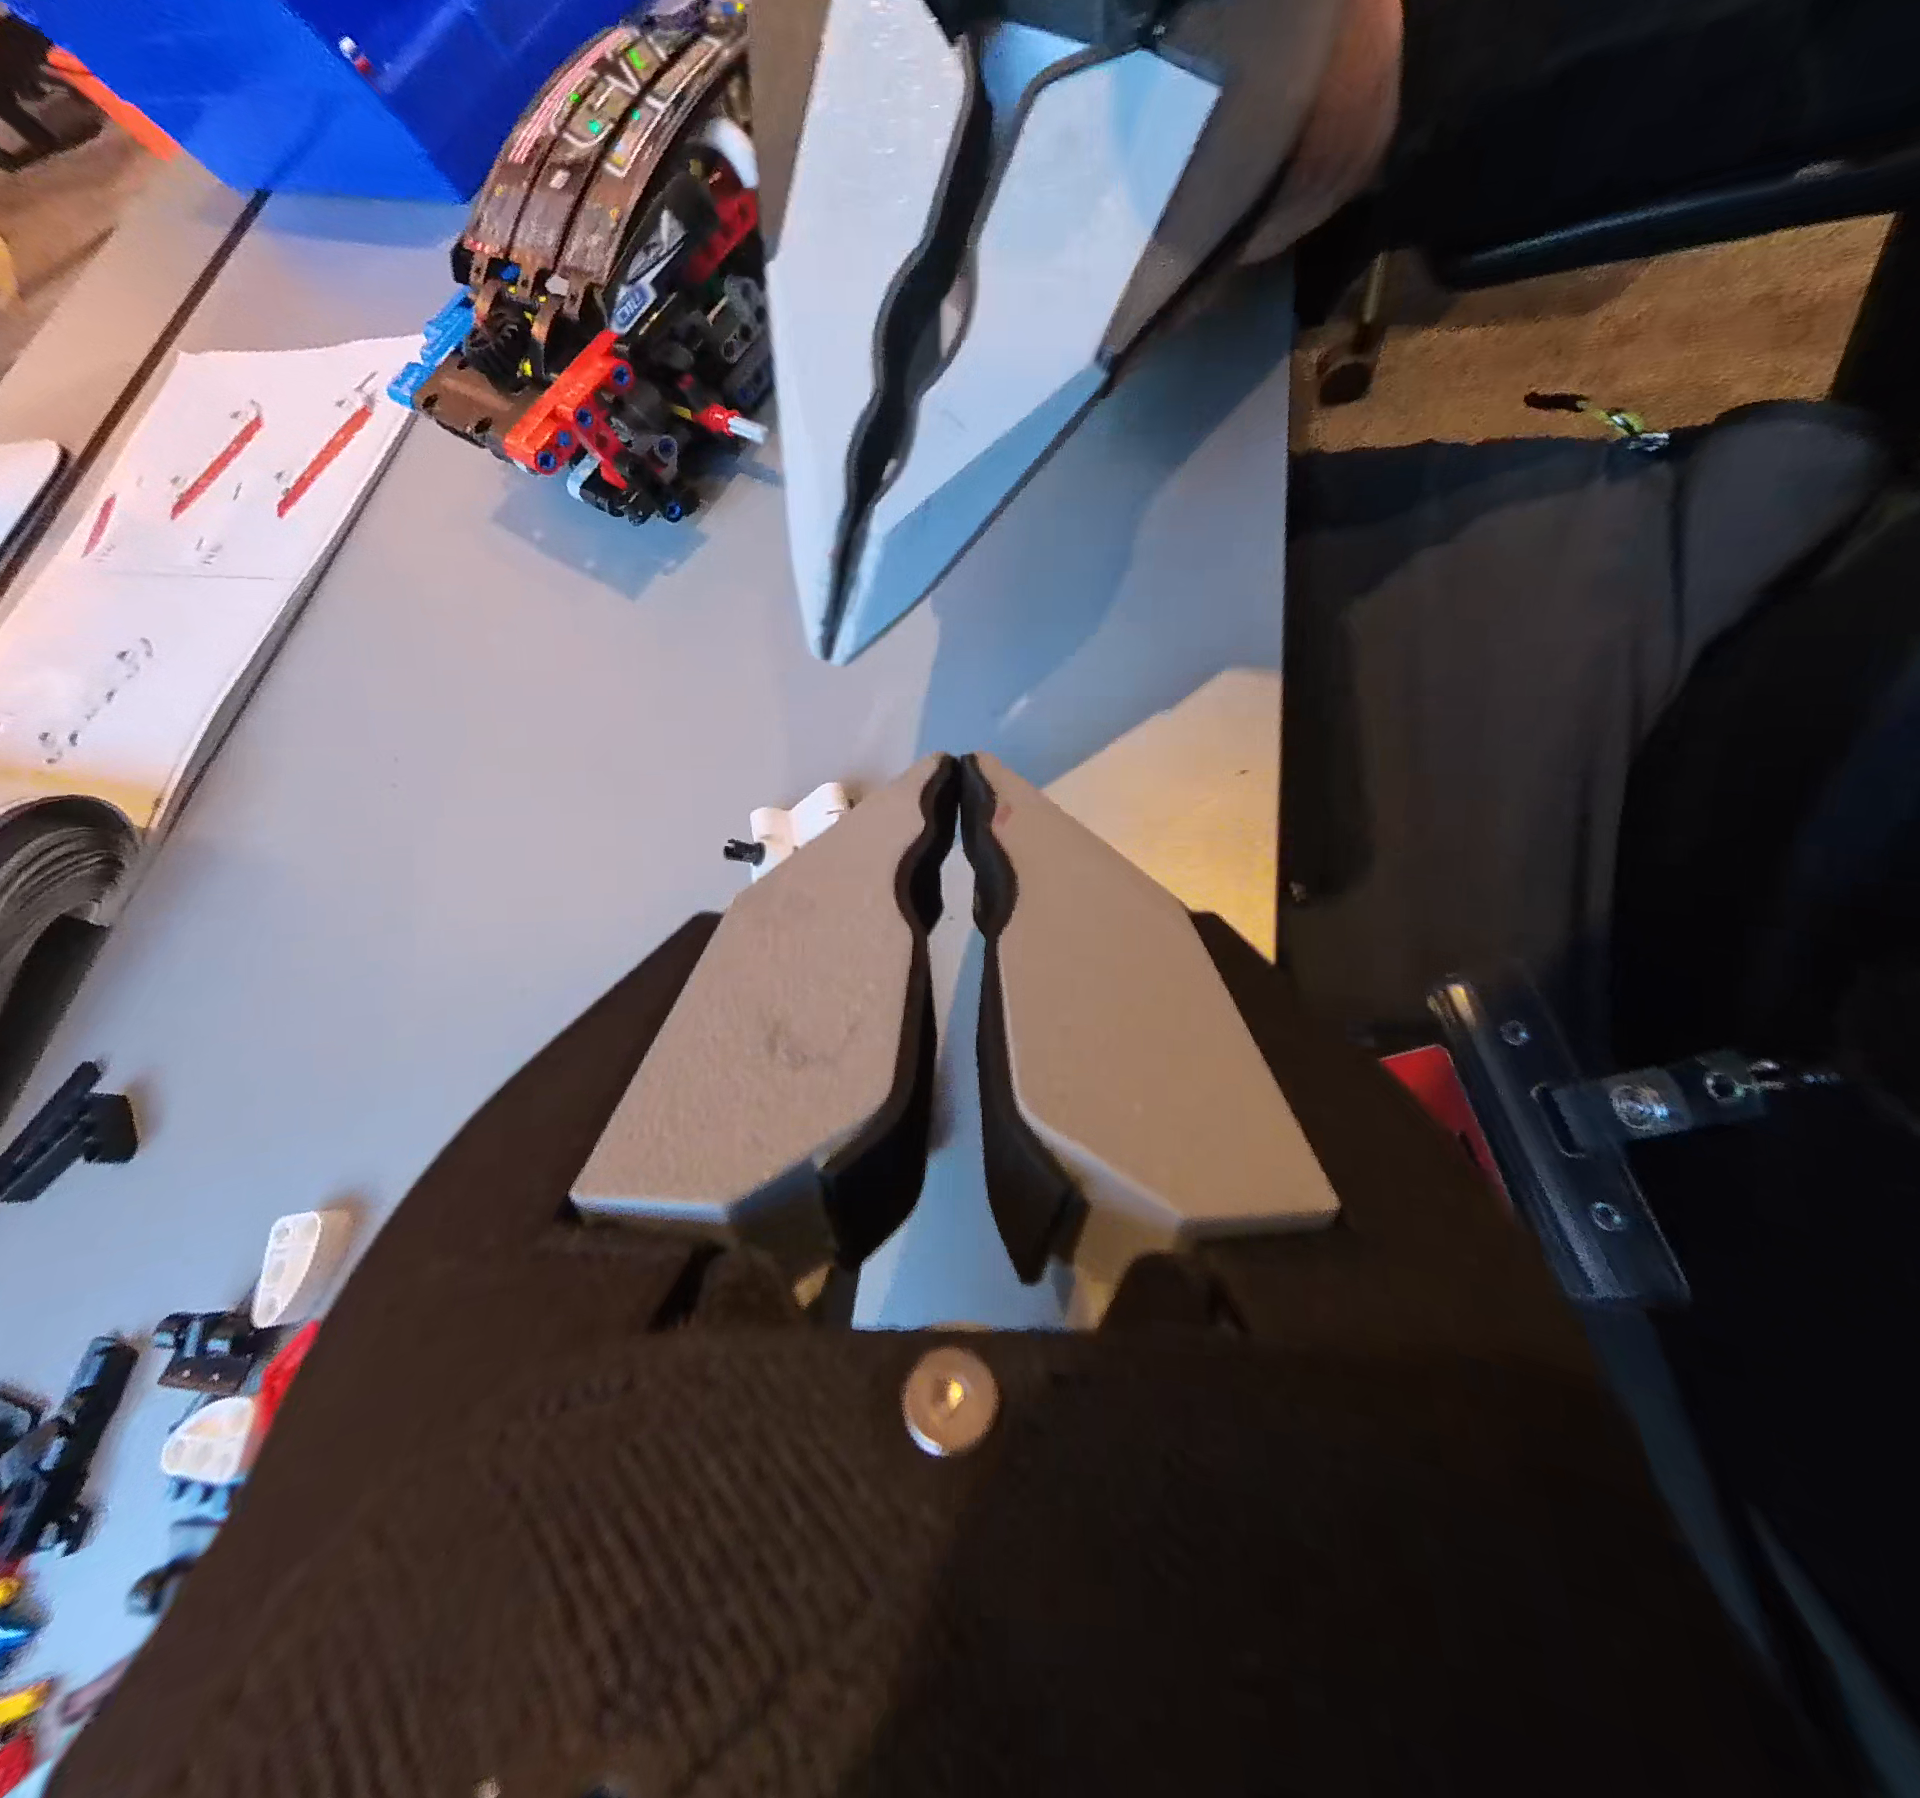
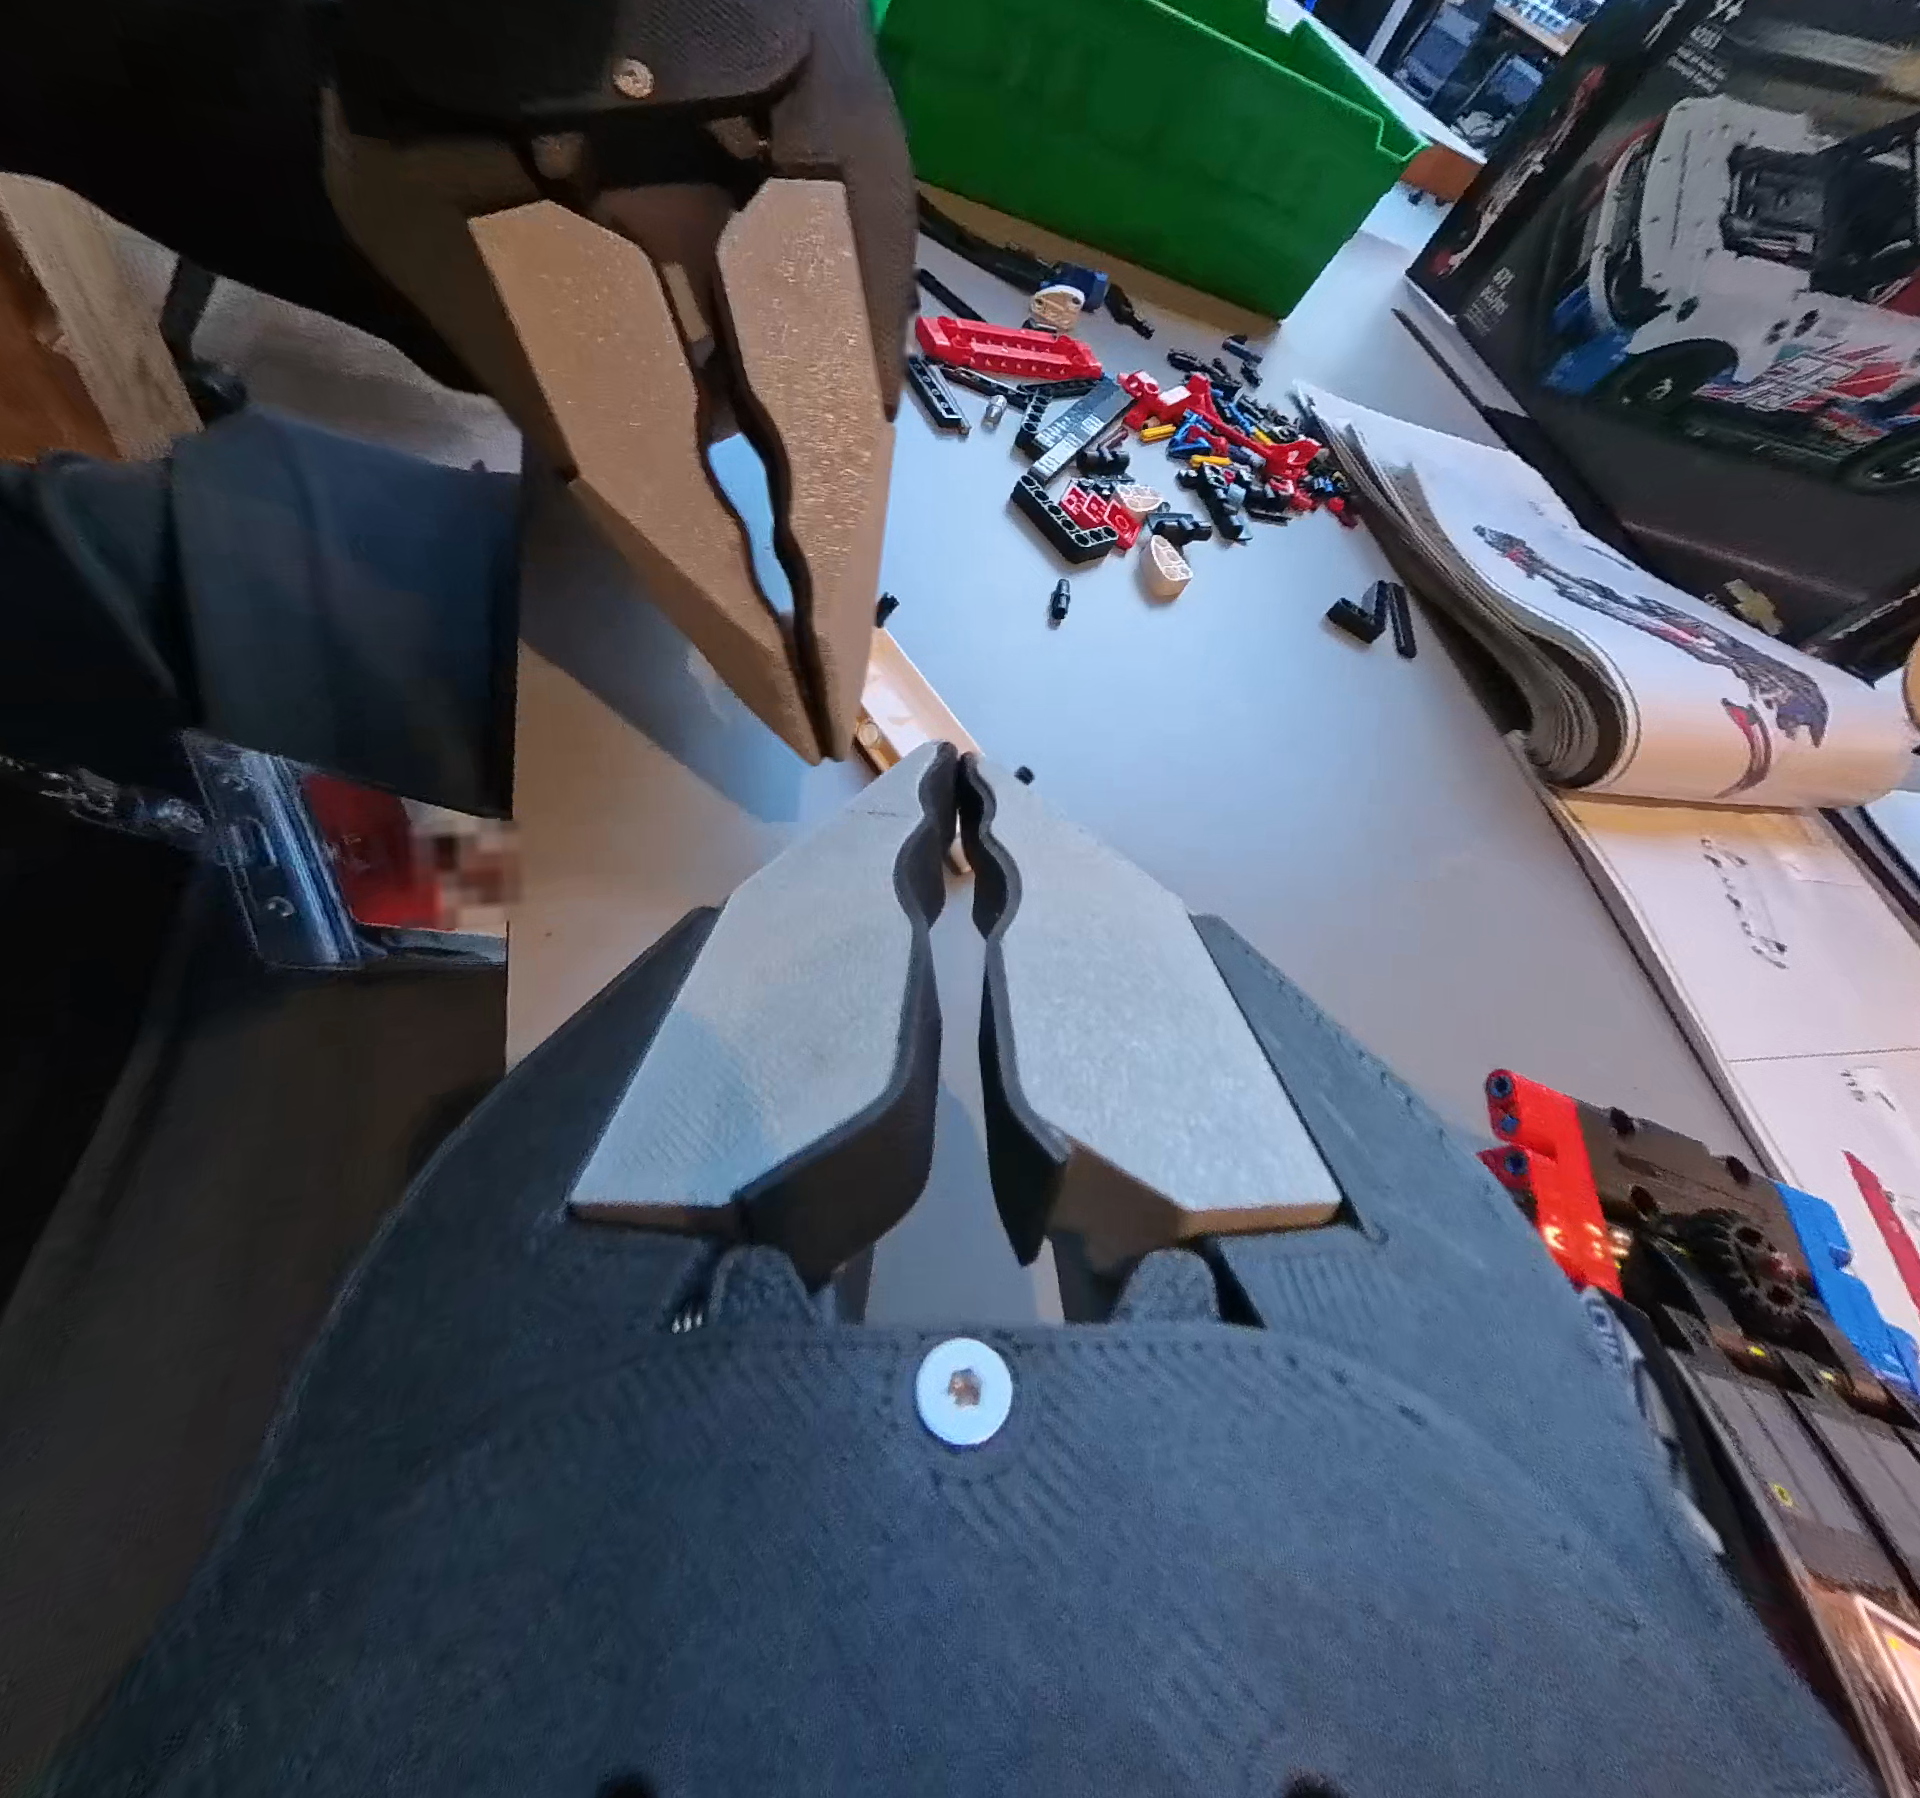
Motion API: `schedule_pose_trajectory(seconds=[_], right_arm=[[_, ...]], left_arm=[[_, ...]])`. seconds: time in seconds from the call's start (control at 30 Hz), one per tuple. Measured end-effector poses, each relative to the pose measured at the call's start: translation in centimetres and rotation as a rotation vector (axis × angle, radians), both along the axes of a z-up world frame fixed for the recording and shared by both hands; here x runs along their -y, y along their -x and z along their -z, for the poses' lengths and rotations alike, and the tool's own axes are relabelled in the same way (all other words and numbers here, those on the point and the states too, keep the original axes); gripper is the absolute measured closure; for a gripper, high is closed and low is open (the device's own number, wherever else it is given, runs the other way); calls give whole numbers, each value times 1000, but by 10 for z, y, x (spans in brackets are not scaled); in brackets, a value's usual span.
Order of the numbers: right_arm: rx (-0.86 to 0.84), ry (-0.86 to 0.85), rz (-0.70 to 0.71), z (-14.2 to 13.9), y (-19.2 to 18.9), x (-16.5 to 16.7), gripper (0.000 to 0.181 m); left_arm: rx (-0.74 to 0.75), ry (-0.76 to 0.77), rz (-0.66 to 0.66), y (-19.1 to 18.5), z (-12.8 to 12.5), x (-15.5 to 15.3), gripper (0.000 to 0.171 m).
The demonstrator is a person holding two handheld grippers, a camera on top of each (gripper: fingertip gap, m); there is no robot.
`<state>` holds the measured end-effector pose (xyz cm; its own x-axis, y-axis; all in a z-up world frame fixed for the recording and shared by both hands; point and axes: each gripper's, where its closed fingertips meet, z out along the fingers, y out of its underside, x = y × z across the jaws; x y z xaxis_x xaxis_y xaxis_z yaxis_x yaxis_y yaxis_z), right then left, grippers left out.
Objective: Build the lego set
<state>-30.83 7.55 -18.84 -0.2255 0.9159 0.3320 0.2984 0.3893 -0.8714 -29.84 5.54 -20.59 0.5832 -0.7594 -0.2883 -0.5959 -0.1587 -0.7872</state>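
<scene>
The left gripper (image 1: pixel 958 761) and the right gripper (image 2: pixel 957 759) are being held tip to tip above the near edge of the grey table (image 1: pixel 499 813), both with jaws pressed together and nothing seen between them. A small white piece (image 1: pixel 800 818) is lying just beside the left tips. The half-built car (image 1: pixel 613 314) is standing farther in, beside the open instruction book (image 1: pixel 197 543). Open tabletop is being left between the grippers and the heap of loose pieces (image 2: pixel 1164 460). The far side is being bounded by a green bin (image 2: pixel 1122 107), a blue bin (image 1: pixel 312 34) and the printed set box (image 2: pixel 1704 221).
</scene>
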Motion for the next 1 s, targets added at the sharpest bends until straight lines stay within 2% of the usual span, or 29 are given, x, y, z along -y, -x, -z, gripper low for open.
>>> schedule_pose_trajectory(seconds=[0.27,0.5,0.67,0.87,1.0], right_arm=[[-6,-22,-11,1,2,2,181],[-52,93,65,-11,-6,-7,180],[-90,129,158,-17,-36,-1,178],[-154,94,307,-26,-82,3,177],[-154,147,318,-21,-103,16,165]], left_arm=[[111,49,-28,10,-4,-4,171],[202,68,-83,18,-20,0,171],[201,34,-178,30,-27,25,171],[212,18,-284,32,-42,62,171],[225,-4,-359,34,-36,91,171]])
